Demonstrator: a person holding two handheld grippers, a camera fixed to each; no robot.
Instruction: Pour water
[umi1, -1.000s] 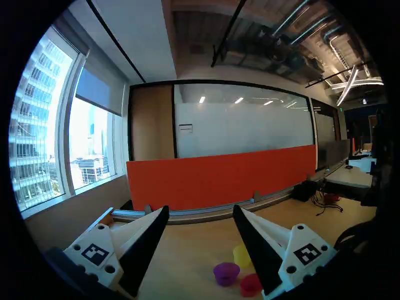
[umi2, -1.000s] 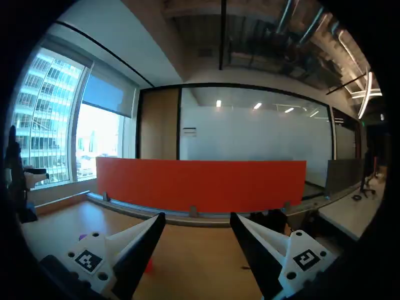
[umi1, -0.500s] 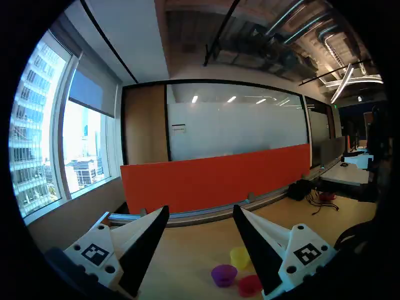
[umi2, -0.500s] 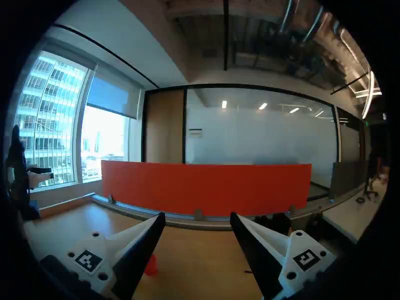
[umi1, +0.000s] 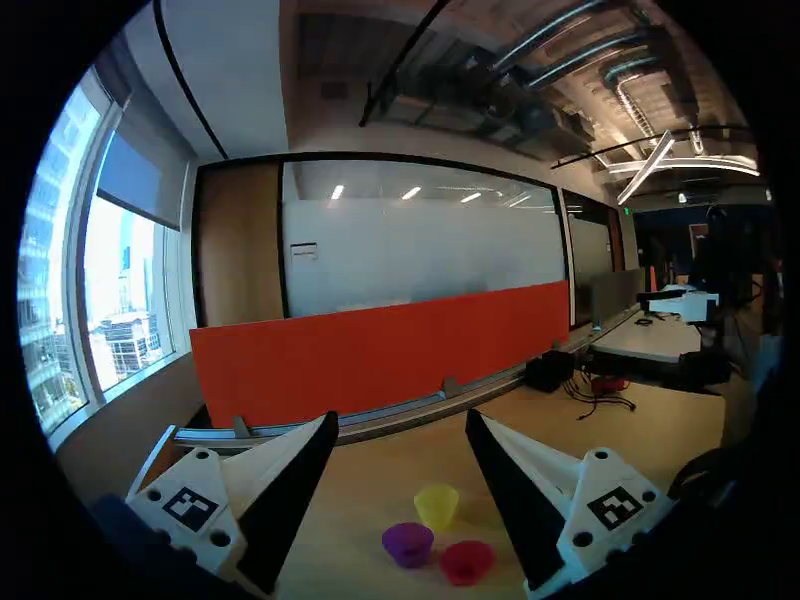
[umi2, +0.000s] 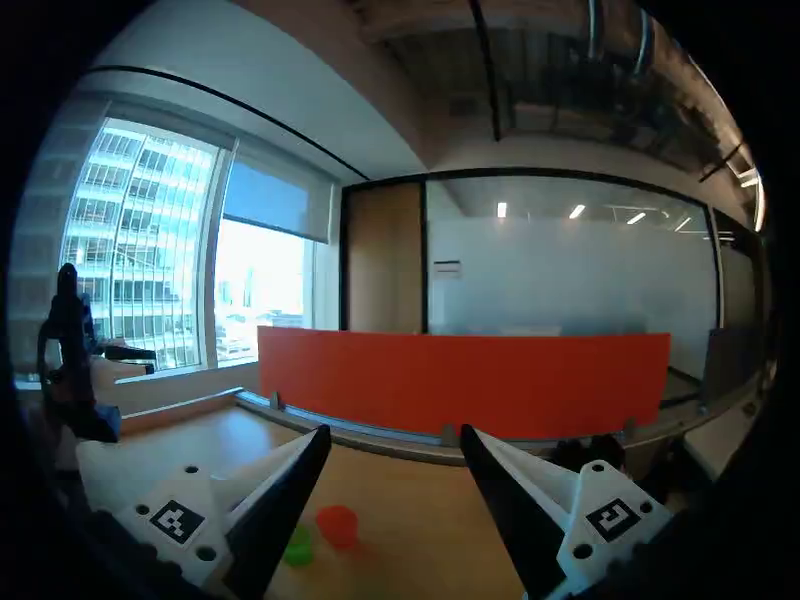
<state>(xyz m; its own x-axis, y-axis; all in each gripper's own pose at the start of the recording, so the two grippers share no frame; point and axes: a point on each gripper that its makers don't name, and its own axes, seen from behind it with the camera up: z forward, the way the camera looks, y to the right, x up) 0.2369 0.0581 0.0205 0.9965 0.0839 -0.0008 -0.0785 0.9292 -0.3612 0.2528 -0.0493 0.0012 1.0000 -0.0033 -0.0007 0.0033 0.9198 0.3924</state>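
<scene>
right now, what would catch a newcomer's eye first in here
The long orange partition across the far side of the desk stands out first. Then come three small cups clustered on the desk ahead of the open left gripper: a yellow cup, a purple cup and a red cup.

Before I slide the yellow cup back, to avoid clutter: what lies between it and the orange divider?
Left gripper view: beyond the yellow cup, bare wooden desktop, then a grey rail under the orange divider.
</scene>
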